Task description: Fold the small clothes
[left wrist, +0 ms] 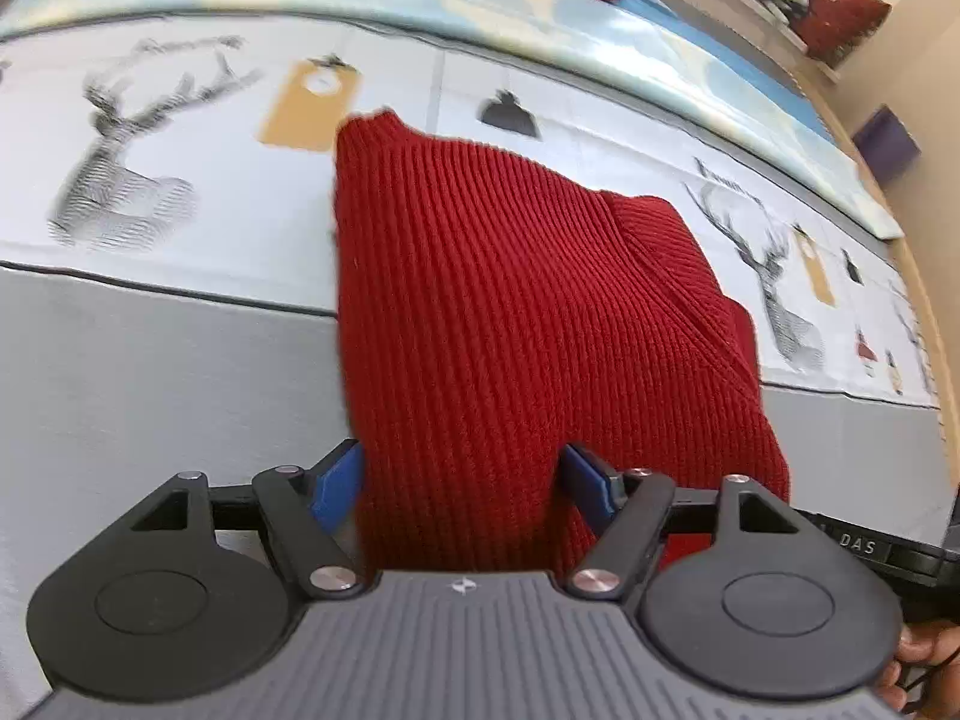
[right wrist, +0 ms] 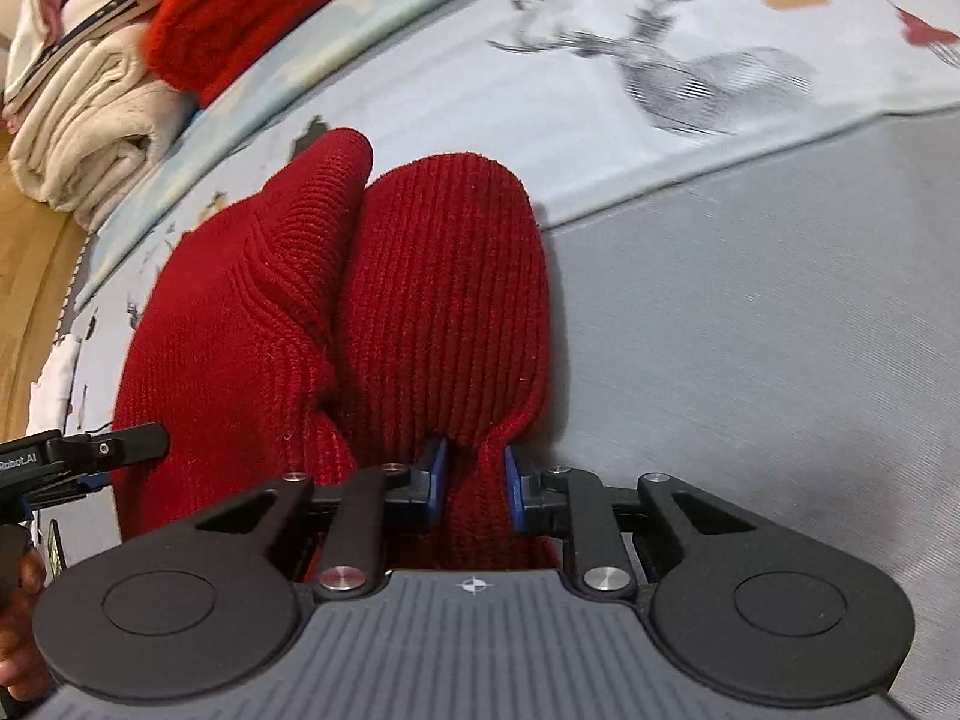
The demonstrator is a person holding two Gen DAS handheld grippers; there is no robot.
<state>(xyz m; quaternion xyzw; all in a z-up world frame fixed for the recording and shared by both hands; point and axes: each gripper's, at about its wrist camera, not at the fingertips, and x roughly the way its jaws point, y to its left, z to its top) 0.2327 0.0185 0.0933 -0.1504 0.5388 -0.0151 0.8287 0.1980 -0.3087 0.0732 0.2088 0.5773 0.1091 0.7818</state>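
Across the middle of both views lies a red ribbed sweater [left wrist: 510, 300], spread on a sheet [left wrist: 180, 192] printed with grey deer and tan tags, its lower part over a plain grey cover [left wrist: 150, 390]. Low in the left wrist view, the left gripper [left wrist: 459, 483] stands with its blue pads [left wrist: 336, 480] wide apart, a broad band of the knit running between them; the cloth fills the gap and touches both pads, but whether they press it I cannot tell. Low in the right wrist view, the right gripper [right wrist: 474, 480] is clamped on a narrow pinched ridge of the sweater, which gathers into a tight fold between the blue pads [right wrist: 433, 480]. Above that grip the knit swells into two rounded lobes side by side, a sleeve-like fold [right wrist: 288, 228] on the left lying against the main body. At the left edge of that view, part of the left gripper juts in over the red cloth. Upper left, a stack of folded cream towels [right wrist: 78, 132] sits beside another red knit [right wrist: 240, 6]. A person's fingers [left wrist: 918, 666] show at the lower right of the left view.
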